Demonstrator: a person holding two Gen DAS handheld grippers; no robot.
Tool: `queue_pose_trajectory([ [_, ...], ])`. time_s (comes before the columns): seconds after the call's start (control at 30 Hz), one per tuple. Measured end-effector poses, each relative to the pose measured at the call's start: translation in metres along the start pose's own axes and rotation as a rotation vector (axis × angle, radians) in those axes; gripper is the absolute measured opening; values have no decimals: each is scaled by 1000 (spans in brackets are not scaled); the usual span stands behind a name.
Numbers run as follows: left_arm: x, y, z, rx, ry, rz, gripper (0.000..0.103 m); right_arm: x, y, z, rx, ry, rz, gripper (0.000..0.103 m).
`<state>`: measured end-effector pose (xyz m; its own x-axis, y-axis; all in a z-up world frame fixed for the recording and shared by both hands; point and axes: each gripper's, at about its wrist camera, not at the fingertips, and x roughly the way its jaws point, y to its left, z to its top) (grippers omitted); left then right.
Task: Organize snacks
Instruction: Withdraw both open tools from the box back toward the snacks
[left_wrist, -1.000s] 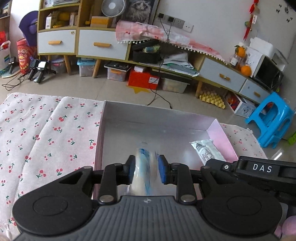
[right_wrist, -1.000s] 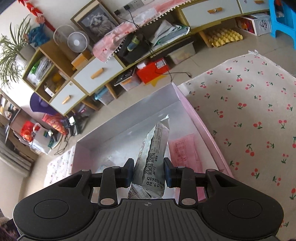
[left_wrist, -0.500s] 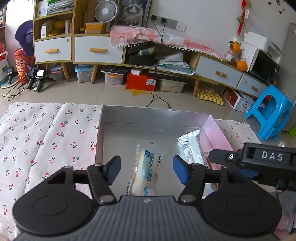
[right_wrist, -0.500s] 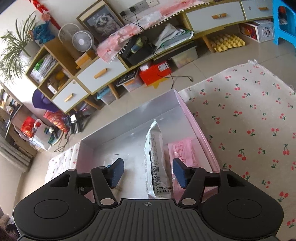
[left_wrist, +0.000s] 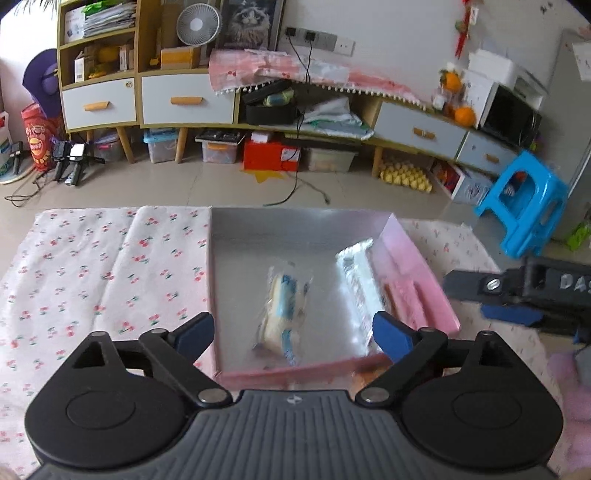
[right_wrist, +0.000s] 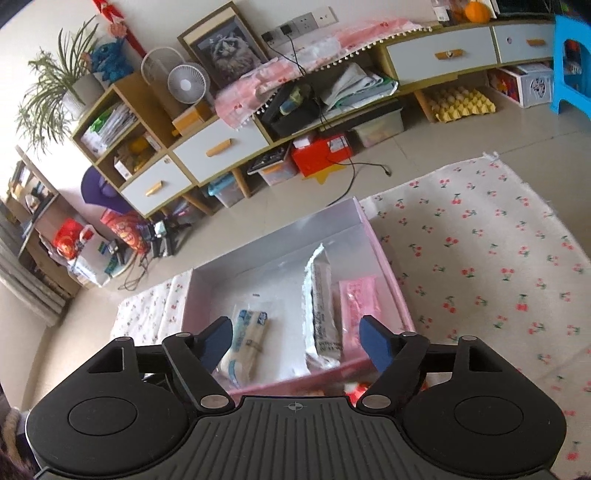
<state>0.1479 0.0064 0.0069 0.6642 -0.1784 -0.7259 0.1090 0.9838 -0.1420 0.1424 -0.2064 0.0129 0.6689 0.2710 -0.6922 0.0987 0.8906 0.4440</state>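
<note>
A pink box with a silver inside (left_wrist: 413, 243) (right_wrist: 384, 254) sits on the cherry-print cloth. In it lie a clear packet with blue print (left_wrist: 282, 310) (right_wrist: 245, 339), a silver packet (left_wrist: 360, 280) (right_wrist: 321, 306) and a pink packet (left_wrist: 404, 295) (right_wrist: 356, 299) along the right wall. My left gripper (left_wrist: 293, 330) is open and empty, above the box's near edge. My right gripper (right_wrist: 297, 338) is open and empty, also above the near edge. The right gripper shows at the right of the left wrist view (left_wrist: 517, 295).
The cherry-print cloth (left_wrist: 92, 277) (right_wrist: 480, 258) spreads to both sides of the box. Beyond it are the tiled floor, a long low cabinet (left_wrist: 184, 99) with storage bins beneath, and a blue plastic stool (left_wrist: 521, 206) at the far right.
Both grippers opened, let go of their packets in the box and drew back and up. The blue-print packet and the silver packet now lie on the box floor.
</note>
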Motion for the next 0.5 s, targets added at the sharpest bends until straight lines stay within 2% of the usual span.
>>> queue_pose_trajectory([
  [0.13, -8, 6, -6, 34, 24, 42, 95, -13, -2, -6, -10, 7, -12, 83],
  [0.37, -22, 23, -16, 2, 53, 100, 99, -25, -3, -22, -1, 34, -22, 88],
  [0.5, -31, 36, -33, -22, 49, 126, 100, -21, -6, -41, 13, 95, -23, 89],
])
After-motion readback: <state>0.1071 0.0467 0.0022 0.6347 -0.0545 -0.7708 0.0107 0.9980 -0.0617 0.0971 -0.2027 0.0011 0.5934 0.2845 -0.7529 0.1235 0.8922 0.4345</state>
